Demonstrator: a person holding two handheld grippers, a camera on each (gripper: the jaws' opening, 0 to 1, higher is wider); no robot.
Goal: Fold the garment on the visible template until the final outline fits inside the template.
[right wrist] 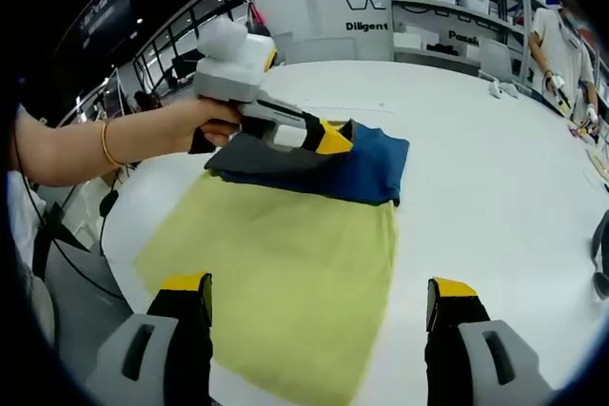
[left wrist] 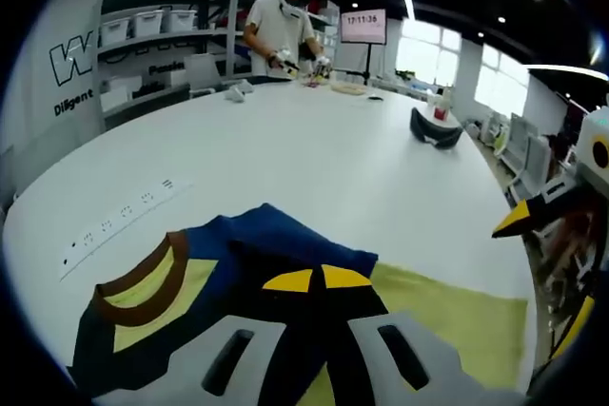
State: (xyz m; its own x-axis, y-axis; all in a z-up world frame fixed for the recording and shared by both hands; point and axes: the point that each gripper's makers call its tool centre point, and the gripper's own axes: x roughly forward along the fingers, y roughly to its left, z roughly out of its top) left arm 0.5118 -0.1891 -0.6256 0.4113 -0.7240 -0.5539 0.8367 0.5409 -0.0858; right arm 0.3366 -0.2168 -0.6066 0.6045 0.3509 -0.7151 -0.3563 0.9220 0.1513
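A navy garment point(right wrist: 366, 168) with a brown and yellow collar point(left wrist: 152, 282) lies partly folded over the far end of a yellow-green template point(right wrist: 285, 254). My left gripper point(left wrist: 317, 280) has its yellow-tipped jaws together on a fold of the navy cloth. In the right gripper view a hand holds that left gripper point(right wrist: 335, 138) at the garment's left edge, where a grey flap is turned over. My right gripper point(right wrist: 321, 287) is open, its jaws wide apart above the near end of the template and holding nothing. One of its fingertips point(left wrist: 521, 221) enters the left gripper view from the right.
All of this lies on a large white table point(left wrist: 314, 149) with a rounded edge. A black object point(left wrist: 435, 128) lies farther along it. A person point(left wrist: 281, 30) works at the far side near shelves with bins point(left wrist: 152, 21). A power strip point(left wrist: 124, 216) lies left of the garment.
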